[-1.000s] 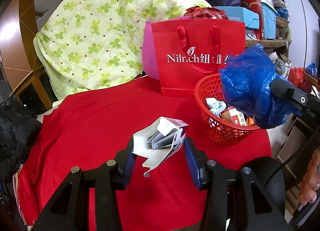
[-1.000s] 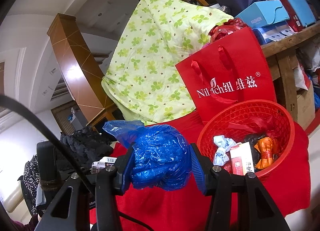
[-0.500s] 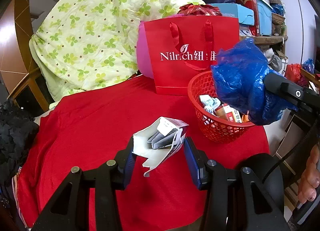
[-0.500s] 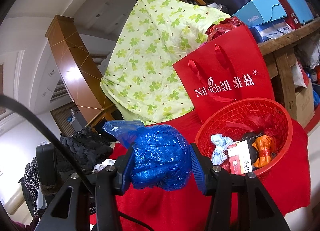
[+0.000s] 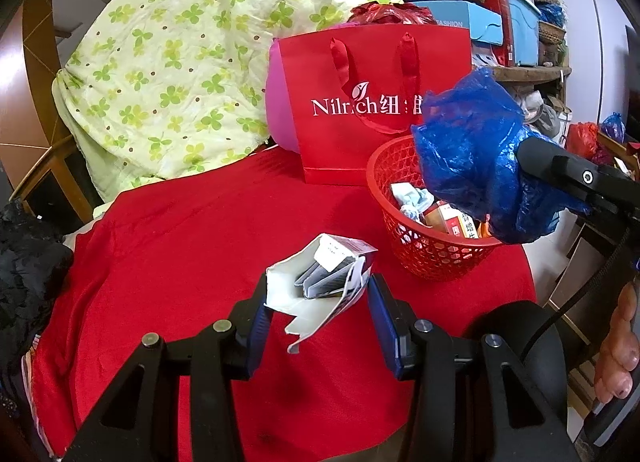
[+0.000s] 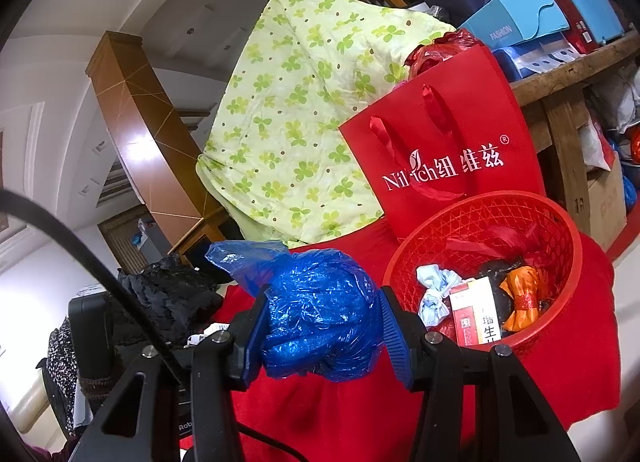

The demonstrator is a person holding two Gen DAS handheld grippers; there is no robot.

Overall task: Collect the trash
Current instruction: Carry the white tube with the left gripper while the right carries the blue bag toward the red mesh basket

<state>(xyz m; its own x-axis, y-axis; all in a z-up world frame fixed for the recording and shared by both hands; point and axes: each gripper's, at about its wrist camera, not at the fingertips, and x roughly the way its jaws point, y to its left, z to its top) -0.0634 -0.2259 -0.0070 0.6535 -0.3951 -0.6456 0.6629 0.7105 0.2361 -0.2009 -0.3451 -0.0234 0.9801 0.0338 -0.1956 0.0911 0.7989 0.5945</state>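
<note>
My left gripper (image 5: pixel 318 304) is shut on a torn white carton (image 5: pixel 320 282), held above the red cloth, left of and nearer than the red mesh basket (image 5: pixel 424 250). My right gripper (image 6: pixel 320 320) is shut on a crumpled blue plastic bag (image 6: pixel 316 318), held in the air left of the basket (image 6: pixel 556 238). In the left wrist view the blue bag (image 5: pixel 472 150) hangs over the basket's right rim. The basket holds a red-and-white box (image 6: pixel 476 316), crumpled pale paper (image 6: pixel 434 290) and an orange wrapper (image 6: pixel 522 296).
A red paper gift bag (image 5: pixel 360 110) stands behind the basket, with a pink cushion (image 5: pixel 280 110) beside it. A green clover-print quilt (image 5: pixel 180 62) is piled at the back left. Black cloth (image 5: pixel 24 254) lies at the table's left edge. Cluttered shelves stand at the right.
Both grippers keep their grip. The left wrist view has shifted so the basket and gift bag sit further left; the right gripper with the blue bag has drawn slightly nearer the basket.
</note>
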